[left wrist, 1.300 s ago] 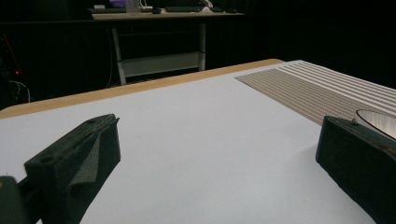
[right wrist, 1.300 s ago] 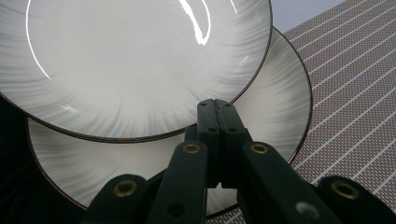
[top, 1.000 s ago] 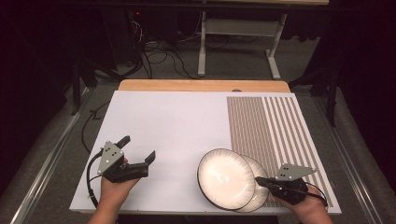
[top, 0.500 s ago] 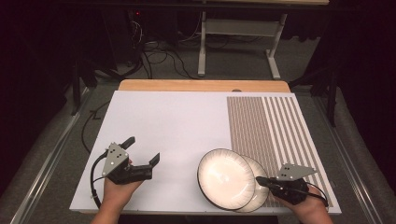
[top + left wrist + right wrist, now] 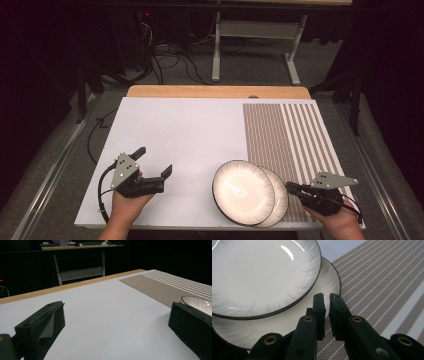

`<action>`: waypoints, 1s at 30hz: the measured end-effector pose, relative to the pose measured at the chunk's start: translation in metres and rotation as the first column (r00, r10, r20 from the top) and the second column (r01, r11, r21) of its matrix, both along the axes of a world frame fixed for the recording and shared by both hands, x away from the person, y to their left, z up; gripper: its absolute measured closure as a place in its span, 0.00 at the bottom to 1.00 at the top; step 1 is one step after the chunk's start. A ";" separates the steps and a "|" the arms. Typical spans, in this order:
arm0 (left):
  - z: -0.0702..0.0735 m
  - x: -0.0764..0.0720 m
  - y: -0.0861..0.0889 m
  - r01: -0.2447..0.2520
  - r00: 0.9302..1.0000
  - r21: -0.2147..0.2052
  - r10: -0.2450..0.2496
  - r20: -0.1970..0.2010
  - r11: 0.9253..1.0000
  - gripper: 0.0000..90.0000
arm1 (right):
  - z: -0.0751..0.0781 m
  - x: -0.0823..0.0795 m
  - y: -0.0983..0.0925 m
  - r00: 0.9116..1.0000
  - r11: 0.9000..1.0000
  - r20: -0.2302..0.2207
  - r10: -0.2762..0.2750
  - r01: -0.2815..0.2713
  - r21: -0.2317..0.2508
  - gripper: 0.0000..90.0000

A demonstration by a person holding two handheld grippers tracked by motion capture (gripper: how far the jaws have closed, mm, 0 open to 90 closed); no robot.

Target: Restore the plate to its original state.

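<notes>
Two white plates with dark rims lie stacked and offset at the front of the board: the upper plate (image 5: pixel 243 192) (image 5: pixel 262 272) rests on the lower plate (image 5: pixel 281 197) (image 5: pixel 322 282). My right gripper (image 5: pixel 289 186) (image 5: pixel 326 296) sits at the lower plate's right rim. Its jaws have just been opening and stand a thin slit apart with nothing between them. My left gripper (image 5: pixel 154 160) (image 5: pixel 117 325) is held at the front left, wide open over bare board. In the left gripper view the plate's edge (image 5: pixel 197 303) peeks above its right-hand jaw.
A white board (image 5: pixel 190 130) covers the table, with a brown striped mat (image 5: pixel 290 135) (image 5: pixel 387 277) on its right part and a wooden strip (image 5: pixel 215 91) along the back. Cables and a desk frame (image 5: pixel 255 30) stand on the floor beyond.
</notes>
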State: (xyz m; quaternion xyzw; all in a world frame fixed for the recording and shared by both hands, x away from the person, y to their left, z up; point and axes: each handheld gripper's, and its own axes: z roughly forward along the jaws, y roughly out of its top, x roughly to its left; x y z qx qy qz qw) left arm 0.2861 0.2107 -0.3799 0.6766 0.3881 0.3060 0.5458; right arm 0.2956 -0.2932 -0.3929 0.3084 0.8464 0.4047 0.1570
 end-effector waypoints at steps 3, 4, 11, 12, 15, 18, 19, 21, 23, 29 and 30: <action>0.000 0.000 -0.001 0.004 1.000 0.001 -0.004 0.001 1.000 0.02 | 0.001 0.001 -0.007 0.999 0.999 0.010 -0.037 0.037 0.015 0.90; 0.000 0.000 -0.001 0.004 1.000 0.001 -0.004 0.001 1.000 0.02 | 0.001 0.001 -0.007 0.999 0.999 0.010 -0.037 0.037 0.015 0.90; -0.001 0.000 -0.002 0.008 1.000 0.004 -0.008 -0.005 1.000 0.02 | 0.005 0.001 -0.020 0.995 0.994 0.029 -0.101 0.099 0.045 0.81; -0.001 0.000 -0.002 0.009 1.000 0.005 -0.009 -0.005 1.000 0.02 | 0.005 0.001 -0.020 0.995 0.994 0.029 -0.101 0.099 0.045 0.81; -0.001 0.000 -0.003 0.010 1.000 0.007 -0.010 -0.005 1.000 0.02 | 0.007 0.000 -0.025 0.991 0.989 0.036 -0.129 0.126 0.075 0.71; -0.001 0.000 -0.002 0.009 1.000 0.006 -0.009 -0.005 1.000 0.02 | 0.008 0.000 -0.028 0.989 0.986 0.039 -0.145 0.141 0.087 0.62; -0.001 0.000 -0.002 0.008 1.000 0.004 -0.007 -0.005 1.000 0.02 | 0.008 0.001 -0.029 0.987 0.983 0.034 -0.158 0.154 0.101 0.59; -0.001 0.000 -0.001 0.005 1.000 0.005 -0.005 -0.005 1.000 0.02 | 0.009 0.001 -0.033 0.980 0.974 0.051 -0.193 0.185 0.132 0.49; -0.001 0.000 -0.001 0.003 1.000 0.002 -0.003 -0.004 1.000 0.02 | 0.010 0.001 -0.034 0.976 0.970 0.060 -0.211 0.201 0.140 0.42; -0.001 0.001 0.001 -0.007 1.000 -0.002 0.007 -0.006 1.000 0.01 | 0.013 0.000 -0.038 0.951 0.949 0.123 -0.284 0.260 0.181 0.16; -0.001 0.001 0.001 -0.007 1.000 -0.002 0.007 -0.006 1.000 0.01 | 0.013 0.000 -0.038 0.951 0.949 0.123 -0.284 0.260 0.181 0.16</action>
